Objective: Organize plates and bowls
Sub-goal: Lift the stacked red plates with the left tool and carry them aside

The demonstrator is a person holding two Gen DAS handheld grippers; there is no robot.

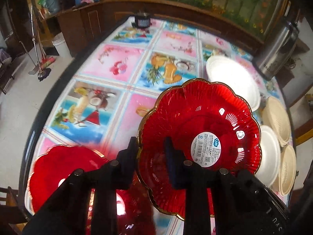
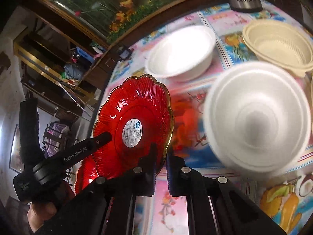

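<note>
My left claw [image 1: 150, 152] and right claw [image 2: 161, 154] both clamp the tilted red plate's [image 1: 199, 137] rim above the surface [image 1: 117, 62], white bowls [image 1: 232, 82] at two o'clock.

Black tongs [image 2: 161, 154], silver round bolts, white "GenRobot.AI" lettering

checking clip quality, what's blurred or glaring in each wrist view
Left wrist view: the lower red plate at bottom left is smeared, the held red plate stays sharp with small glints, and fisheye bends the table edge. Right wrist view: the near white foam bowl is heavily blurred, the far white bowl is washed out.
</note>
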